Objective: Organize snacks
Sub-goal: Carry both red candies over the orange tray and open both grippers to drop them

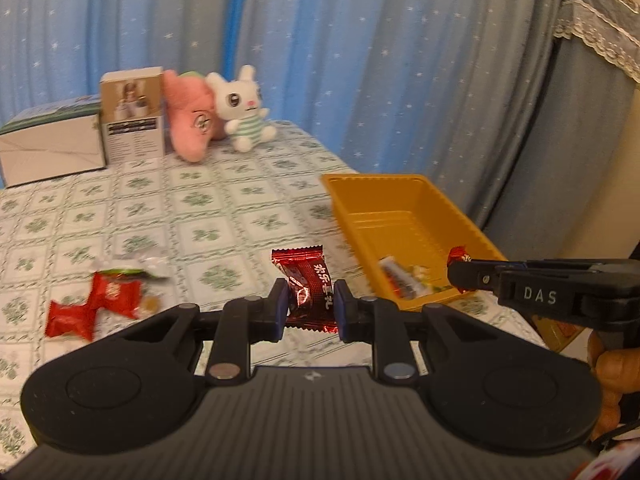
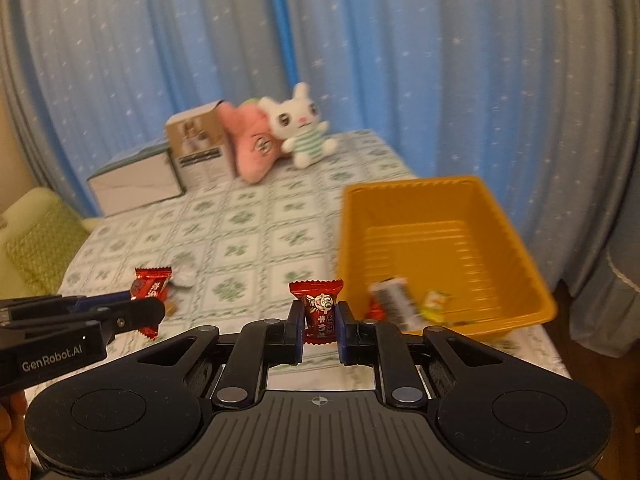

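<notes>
We list the left gripper (image 1: 310, 307) first: clenched on a dark red candy (image 1: 306, 286), its foil wrapper pinched between the blue pads and standing up above the fingertips. We list the right gripper (image 2: 320, 322) next: clenched on a bright red candy (image 2: 319, 310) with a cartoon face on the wrapper, held upright.

Ahead and to the right of both grippers we find the yellow tray (image 2: 500, 196), resting on the tabletop (image 1: 224, 216) near its right edge. A few wrapped snacks (image 2: 404, 304) lie in its near corner, just beyond the right gripper's fingertips; blur keeps us from counting them.

To the left of the left gripper, on the patterned cloth, we note loose red candies (image 1: 94, 308) with a clear wrapper just behind them.

Far ahead of both grippers, against the blue curtain (image 1: 360, 60), we record a white rabbit plush (image 1: 242, 106), a pink plush (image 1: 190, 120) touching its left side, and two boxes (image 1: 132, 112) left of those.
</notes>
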`<state>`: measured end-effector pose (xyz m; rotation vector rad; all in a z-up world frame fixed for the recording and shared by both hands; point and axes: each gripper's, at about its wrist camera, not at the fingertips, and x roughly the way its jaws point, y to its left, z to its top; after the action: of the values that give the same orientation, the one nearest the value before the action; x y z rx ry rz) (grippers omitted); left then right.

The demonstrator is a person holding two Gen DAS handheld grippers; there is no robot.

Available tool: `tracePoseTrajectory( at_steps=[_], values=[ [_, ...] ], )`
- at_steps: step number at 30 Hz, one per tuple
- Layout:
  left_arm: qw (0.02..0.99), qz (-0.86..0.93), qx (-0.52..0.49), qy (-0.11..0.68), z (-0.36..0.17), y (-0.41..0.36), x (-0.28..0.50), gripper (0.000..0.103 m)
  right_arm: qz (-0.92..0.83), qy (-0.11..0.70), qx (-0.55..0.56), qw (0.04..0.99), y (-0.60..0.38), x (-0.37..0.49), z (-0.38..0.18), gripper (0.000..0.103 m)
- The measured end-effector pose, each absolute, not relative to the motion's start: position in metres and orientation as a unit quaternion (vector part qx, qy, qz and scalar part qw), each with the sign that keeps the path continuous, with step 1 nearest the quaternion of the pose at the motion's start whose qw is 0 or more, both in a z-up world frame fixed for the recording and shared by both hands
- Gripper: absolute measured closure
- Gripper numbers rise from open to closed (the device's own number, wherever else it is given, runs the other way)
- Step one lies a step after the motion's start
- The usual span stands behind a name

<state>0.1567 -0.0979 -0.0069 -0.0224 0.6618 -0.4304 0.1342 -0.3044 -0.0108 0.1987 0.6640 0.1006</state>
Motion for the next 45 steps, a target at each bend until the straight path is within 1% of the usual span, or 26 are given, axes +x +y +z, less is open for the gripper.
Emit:
tracePoseTrajectory(
  at_steps=[6,13,21,30,31,33,34,43,45],
  values=[
    [0.916,-0.244,-0.001,0.318,0.002,-0.141,0.165,0.082,0.0,0.312,0.114,0.943,-0.356,0.127,0.006,0.087],
    [0.907,-0.277,0.009,0.317,0.005,-0.186,0.183,0.082,-0.026,0.313,0.124,0.941,-0.397,0.135,0.005,0.087],
    [0.895,-0.298,0.017,0.332,-0.01,-0.226,0.213,0.082,-0.032,0.326,0.133,0.936,-0.426,0.16,-0.011,0.087],
    [0.886,-0.309,0.031,0.345,-0.031,-0.252,0.234,0.082,-0.032,0.334,0.149,0.93,-0.44,0.183,-0.023,0.087],
    [0.886,-0.308,0.032,0.345,-0.034,-0.253,0.236,0.08,-0.032,0.334,0.149,0.93,-0.441,0.184,-0.024,0.087],
    [0.885,-0.308,0.033,0.348,-0.039,-0.255,0.241,0.055,-0.033,0.335,0.15,0.93,-0.442,0.186,-0.025,0.087],
    [0.884,-0.307,0.032,0.35,-0.04,-0.254,0.242,0.053,-0.032,0.335,0.152,0.929,-0.443,0.186,-0.025,0.087],
    [0.894,-0.271,0.027,0.355,-0.042,-0.224,0.236,0.053,-0.028,0.345,0.155,0.925,-0.442,0.192,-0.033,0.087],
    [0.897,-0.265,0.024,0.353,-0.04,-0.218,0.233,0.052,-0.026,0.346,0.155,0.925,-0.44,0.193,-0.033,0.087]
  ],
)
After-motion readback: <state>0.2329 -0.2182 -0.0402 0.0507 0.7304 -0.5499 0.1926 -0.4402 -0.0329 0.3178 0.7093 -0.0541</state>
